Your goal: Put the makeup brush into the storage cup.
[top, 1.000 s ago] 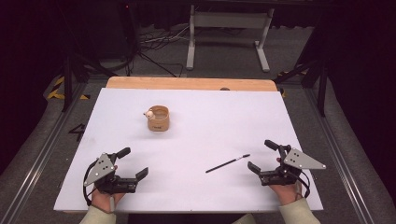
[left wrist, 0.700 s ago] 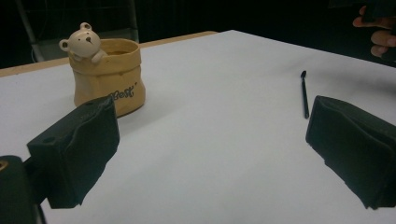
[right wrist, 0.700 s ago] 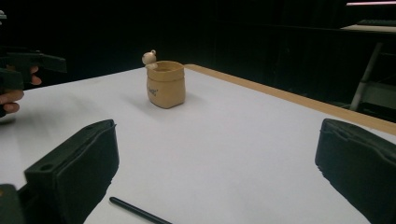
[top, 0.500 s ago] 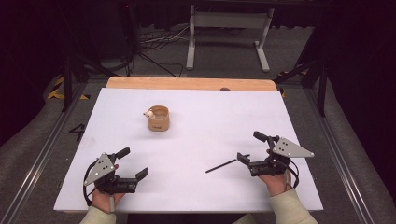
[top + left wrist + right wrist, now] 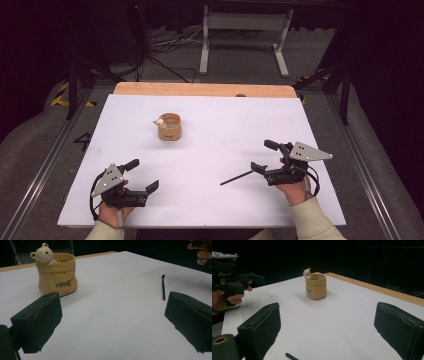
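A tan bag-shaped cup point(image 5: 170, 128) with a small bear figure on its rim stands upright on the white table point(image 5: 225, 115), left of centre. It also shows in both gripper views point(image 5: 56, 275) point(image 5: 316, 287). A thin black pen point(image 5: 236, 177) lies flat right of centre point(image 5: 163, 287). My right gripper point(image 5: 261, 155) hovers at the pen's right end, which peeks in at the bottom of its own view point(image 5: 291, 356). Its jaws point(image 5: 327, 322) stand wide and have just been closing a little, with nothing pressed between them. My left gripper point(image 5: 145, 174) is open and empty at the front left point(image 5: 112, 312).
A wooden strip point(image 5: 200, 90) runs along the table's far edge, with a metal stand point(image 5: 245, 30) and cables on the dark floor behind. Grey rails flank the table. The left hand and its gripper point(image 5: 227, 270) show at the left of the right gripper view.
My right gripper has moved left and a bit farther onto the table, up to the pen's right end. The left gripper, pen and cup stay where they were.
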`<state>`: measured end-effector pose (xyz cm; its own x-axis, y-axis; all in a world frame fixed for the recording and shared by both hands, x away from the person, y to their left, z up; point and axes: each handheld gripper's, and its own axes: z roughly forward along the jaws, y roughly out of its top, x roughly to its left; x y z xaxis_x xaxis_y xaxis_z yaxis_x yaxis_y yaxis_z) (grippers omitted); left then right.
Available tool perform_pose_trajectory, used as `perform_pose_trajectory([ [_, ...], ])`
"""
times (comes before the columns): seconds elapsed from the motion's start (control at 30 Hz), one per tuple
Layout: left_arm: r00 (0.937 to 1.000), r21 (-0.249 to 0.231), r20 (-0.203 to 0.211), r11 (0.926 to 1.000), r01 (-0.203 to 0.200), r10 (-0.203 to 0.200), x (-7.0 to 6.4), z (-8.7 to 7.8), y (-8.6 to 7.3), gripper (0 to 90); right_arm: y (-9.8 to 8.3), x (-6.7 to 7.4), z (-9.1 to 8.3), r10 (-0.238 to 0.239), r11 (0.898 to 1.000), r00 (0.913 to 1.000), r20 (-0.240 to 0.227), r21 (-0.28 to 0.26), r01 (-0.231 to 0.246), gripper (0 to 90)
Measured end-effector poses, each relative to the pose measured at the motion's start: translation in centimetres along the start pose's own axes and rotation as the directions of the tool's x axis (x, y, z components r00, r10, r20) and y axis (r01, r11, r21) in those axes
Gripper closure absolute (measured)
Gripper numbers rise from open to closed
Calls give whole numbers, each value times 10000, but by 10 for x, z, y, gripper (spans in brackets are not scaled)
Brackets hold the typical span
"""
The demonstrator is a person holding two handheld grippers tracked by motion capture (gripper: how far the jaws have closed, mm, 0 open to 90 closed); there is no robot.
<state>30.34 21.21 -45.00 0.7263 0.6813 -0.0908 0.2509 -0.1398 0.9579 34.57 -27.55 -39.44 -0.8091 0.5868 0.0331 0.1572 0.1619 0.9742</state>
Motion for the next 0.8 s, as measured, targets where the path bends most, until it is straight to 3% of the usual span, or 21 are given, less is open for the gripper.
perform_pose_trajectory([
  [0.17, 9999, 64, 57, 9999, 159, -159, 2, -1, -1, 10, 7, -3, 5, -215, 9953, 9997, -68, 946, 220, 99],
  [0.33, 9998, 115, 83, 9998, 192, -192, 2, 0, -1, 9, 17, -8, 10, -551, 9771, 9985, -26, 2058, 545, 102],
  [0.37, 9998, 115, 83, 9998, 192, -192, 2, 0, -1, 9, 17, -8, 10, -551, 9771, 9985, -26, 2058, 545, 102],
  [0.53, 9998, 137, 104, 9997, 178, -180, 3, 0, -1, 10, 27, -11, 16, -903, 9467, 9956, -251, 3082, 937, 107],
  [0.8, 9999, 115, 79, 9998, 143, -144, 3, 0, -1, 10, 30, -13, 27, -1037, 9015, 9914, -796, 4136, 1275, 100],
])
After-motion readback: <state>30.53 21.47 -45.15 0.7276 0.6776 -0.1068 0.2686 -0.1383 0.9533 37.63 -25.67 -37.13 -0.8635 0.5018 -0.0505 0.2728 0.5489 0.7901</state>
